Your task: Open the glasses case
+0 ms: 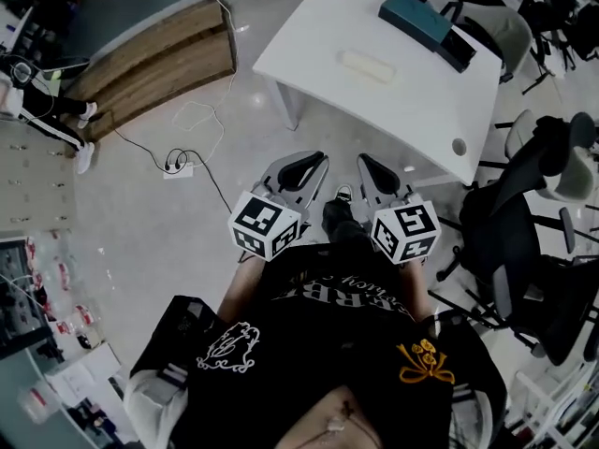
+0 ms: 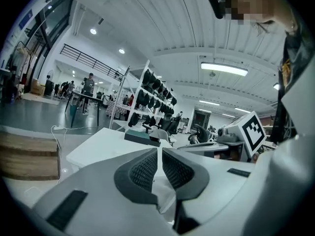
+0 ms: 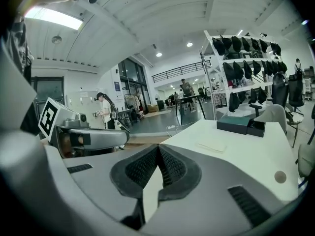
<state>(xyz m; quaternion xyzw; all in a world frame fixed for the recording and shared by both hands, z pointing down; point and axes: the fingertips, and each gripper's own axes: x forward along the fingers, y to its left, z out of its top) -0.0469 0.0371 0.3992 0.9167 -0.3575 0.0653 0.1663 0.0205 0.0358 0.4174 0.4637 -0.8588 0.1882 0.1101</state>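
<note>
A pale, flat glasses case (image 1: 367,66) lies on the white table (image 1: 309,50), which is ahead of me; in the right gripper view the glasses case (image 3: 211,146) shows beyond the jaws. Both grippers hang over the floor short of the table, side by side. My left gripper (image 1: 316,160) is shut with nothing between its pads (image 2: 147,168). My right gripper (image 1: 366,162) is shut too, and empty, its pads (image 3: 170,168) together. Neither one touches the case.
A teal box (image 1: 419,15) with a black box beside it sits at the table's far end. Black office chairs (image 1: 529,241) crowd the right. A wooden platform (image 1: 154,59) and a power strip (image 1: 178,166) with cables lie on the floor at left. Racks of black gear (image 3: 246,53) stand behind.
</note>
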